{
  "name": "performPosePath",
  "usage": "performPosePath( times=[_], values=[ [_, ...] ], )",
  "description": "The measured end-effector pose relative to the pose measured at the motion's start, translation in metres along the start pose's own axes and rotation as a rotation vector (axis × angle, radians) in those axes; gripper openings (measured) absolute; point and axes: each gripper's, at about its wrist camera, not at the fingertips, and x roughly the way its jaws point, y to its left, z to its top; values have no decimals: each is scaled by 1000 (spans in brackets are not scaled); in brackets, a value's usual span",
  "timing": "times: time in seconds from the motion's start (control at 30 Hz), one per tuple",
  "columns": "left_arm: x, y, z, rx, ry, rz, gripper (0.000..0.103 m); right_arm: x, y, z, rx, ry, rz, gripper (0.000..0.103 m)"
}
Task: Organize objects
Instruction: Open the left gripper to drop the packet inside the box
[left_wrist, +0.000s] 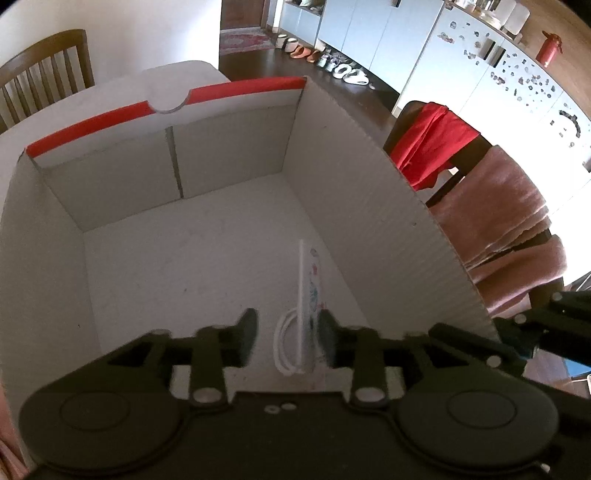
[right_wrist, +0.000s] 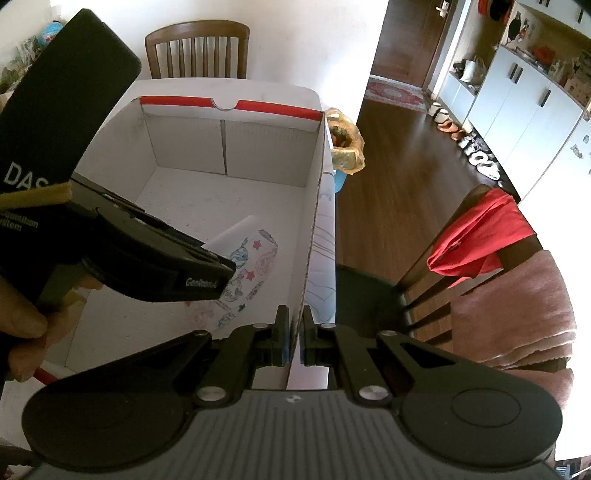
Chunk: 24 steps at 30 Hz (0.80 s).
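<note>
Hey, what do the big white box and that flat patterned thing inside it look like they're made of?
The box looks like matte white corrugated cardboard: fluted ridges show along its cut rim, and the far wall has fold seams. The patterned thing seems a thin white sheet or pouch with printed cartoons, paper or plastic; I cannot tell which.

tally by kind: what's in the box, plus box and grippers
White cardboard box: 1
Printed flat pack with cartoon pattern, inside the box: 1
White looped cord, attached beside the pack: 1
Grippers: 2, the left gripper open over the pack, the right gripper shut on the box's side wall
Total: 5
</note>
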Motion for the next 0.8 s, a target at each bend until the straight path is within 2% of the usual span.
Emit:
performPosePath(
  times=[0.47,0.8],
  values=[
    [-40,9,-5,-30,-88,29,73,0,-1,1,-1,4,3,5],
    [-83,13,-13,-59,-188,54,75,1,1,1,-3,7,-3,5]
  ],
)
